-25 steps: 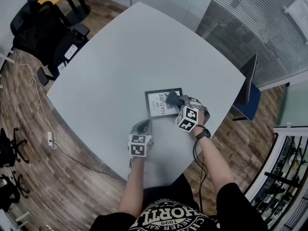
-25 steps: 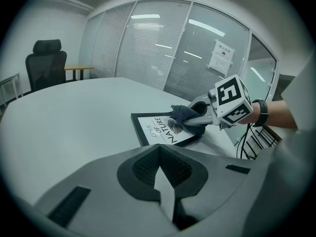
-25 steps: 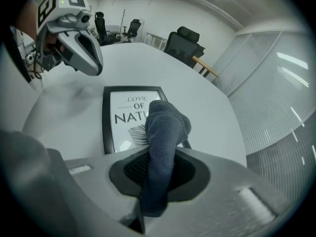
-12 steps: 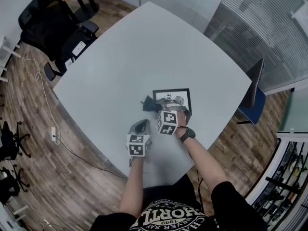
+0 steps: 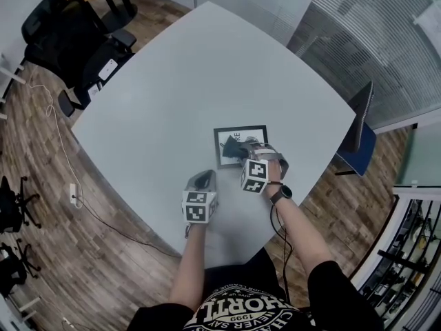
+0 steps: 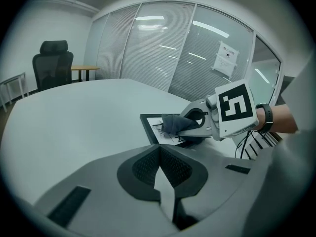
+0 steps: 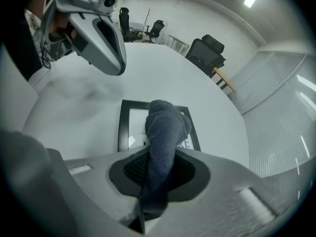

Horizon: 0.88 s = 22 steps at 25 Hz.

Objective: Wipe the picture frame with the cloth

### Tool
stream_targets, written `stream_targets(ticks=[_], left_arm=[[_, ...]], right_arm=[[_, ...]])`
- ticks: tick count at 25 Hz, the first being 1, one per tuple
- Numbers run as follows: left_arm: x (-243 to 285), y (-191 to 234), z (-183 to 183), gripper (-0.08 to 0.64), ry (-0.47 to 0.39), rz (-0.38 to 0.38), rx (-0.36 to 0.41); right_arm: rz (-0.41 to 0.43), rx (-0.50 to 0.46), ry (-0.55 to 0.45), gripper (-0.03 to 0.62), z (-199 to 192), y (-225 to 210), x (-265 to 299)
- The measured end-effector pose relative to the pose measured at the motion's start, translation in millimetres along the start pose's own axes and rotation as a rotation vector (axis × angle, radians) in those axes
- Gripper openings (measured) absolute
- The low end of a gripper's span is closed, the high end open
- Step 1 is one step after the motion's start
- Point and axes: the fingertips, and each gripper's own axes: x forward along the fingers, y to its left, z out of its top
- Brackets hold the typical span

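the picture frame (image 5: pixel 252 131) lies flat on the pale surface (image 5: pixel 172 88), toward its near right edge. the right gripper (image 5: pixel 242 153) has its fingers shut tight on a dark cloth (image 5: pixel 233 145), and the cloth's bunched end rests on the frame's face. the left gripper (image 5: pixel 202 179) sits near and left of the frame, fingers pressed together with nothing between them.

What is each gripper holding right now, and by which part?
The right gripper is shut on the cloth at its near end; the bunched free end sticks out over the picture frame. The left gripper, jaws together, holds nothing.
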Motion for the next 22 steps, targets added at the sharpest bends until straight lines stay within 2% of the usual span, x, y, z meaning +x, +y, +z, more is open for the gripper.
stream_targets(ticks=[5,12,16,22], left_arm=[[7,-12,-2,0.005,0.013,-0.024,-0.002],[10,-20,1,0.005,0.011,-0.04,0.003],[8,-12,2,0.005,-0.005,-0.02,-0.002],[-9,17,3,0.005,-0.015,0.056,-0.052]], right_arm=[[-0.061,0.146,0.049,0.067,-57,-15,-20],[-0.098,0.217,0.078,0.067,-88,-19,-30],[-0.097,0.217,0.004,0.067,-55,-19,-35],[-0.025,0.106,-0.149,0.067,46,-2,-22]])
